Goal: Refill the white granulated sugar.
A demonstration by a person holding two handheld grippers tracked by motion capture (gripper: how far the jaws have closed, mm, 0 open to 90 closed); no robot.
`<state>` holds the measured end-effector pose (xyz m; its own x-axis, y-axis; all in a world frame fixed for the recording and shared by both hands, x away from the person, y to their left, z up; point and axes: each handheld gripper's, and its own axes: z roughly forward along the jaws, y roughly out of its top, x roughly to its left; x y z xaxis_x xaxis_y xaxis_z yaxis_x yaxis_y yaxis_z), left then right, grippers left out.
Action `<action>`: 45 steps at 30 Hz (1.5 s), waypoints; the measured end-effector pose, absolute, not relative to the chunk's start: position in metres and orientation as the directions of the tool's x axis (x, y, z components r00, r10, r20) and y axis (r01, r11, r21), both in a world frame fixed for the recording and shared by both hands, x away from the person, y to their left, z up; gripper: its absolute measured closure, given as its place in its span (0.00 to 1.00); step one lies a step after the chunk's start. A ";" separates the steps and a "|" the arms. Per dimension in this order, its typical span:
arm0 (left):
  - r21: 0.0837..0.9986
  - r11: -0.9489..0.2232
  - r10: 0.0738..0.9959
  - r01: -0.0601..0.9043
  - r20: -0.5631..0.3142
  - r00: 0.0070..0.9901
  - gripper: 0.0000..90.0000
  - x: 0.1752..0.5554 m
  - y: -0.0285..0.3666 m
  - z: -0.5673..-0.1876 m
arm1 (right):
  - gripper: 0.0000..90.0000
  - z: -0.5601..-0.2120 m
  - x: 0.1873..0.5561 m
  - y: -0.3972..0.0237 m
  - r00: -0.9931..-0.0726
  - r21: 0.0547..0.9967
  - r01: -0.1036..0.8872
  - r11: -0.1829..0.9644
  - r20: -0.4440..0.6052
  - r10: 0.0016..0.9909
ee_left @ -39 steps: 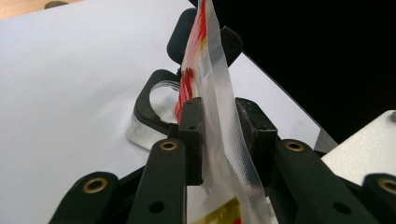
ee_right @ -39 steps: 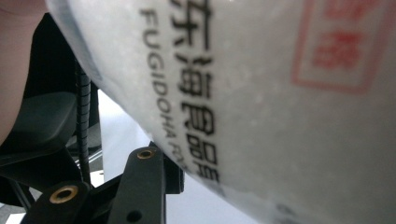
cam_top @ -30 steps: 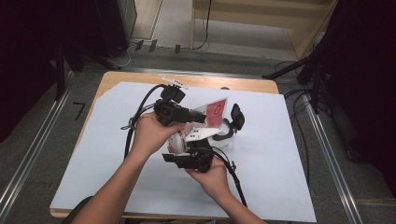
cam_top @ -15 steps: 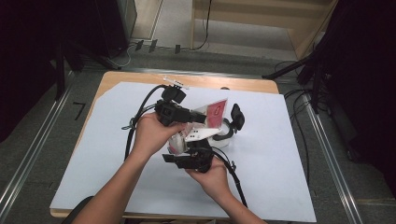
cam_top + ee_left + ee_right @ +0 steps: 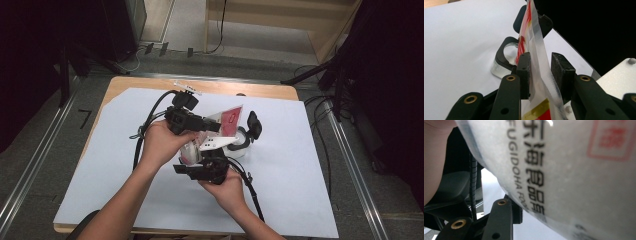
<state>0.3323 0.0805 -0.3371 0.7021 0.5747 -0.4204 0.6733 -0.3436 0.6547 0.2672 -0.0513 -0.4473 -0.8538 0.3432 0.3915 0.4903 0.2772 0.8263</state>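
Together gripped the red-and-white printed plastic pouch above the white-covered surface; left claw just eased apart, sealed edge between pads, one pad off the film; right claw clamped on lower pouch, beside clear black-clipped jar.

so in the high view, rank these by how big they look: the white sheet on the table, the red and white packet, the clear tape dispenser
1. white sheet, by far the largest, covering most of the table.
2. red and white packet, partly hidden by the hands.
3. clear tape dispenser, looking a little smaller than the packet; both are partly covered, so that order is unsure.
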 end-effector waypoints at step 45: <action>0.655 -0.349 0.579 0.670 -0.411 0.704 0.86 0.334 0.079 -0.339 | 0.70 -0.448 0.266 -0.053 -0.856 0.824 0.483 0.296 0.372 0.360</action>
<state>0.3340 0.0785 -0.3391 0.7036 0.5794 -0.4114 0.6703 -0.3487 0.6551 0.2662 -0.0526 -0.4475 -0.8556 0.3600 0.3720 0.4829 0.2963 0.8240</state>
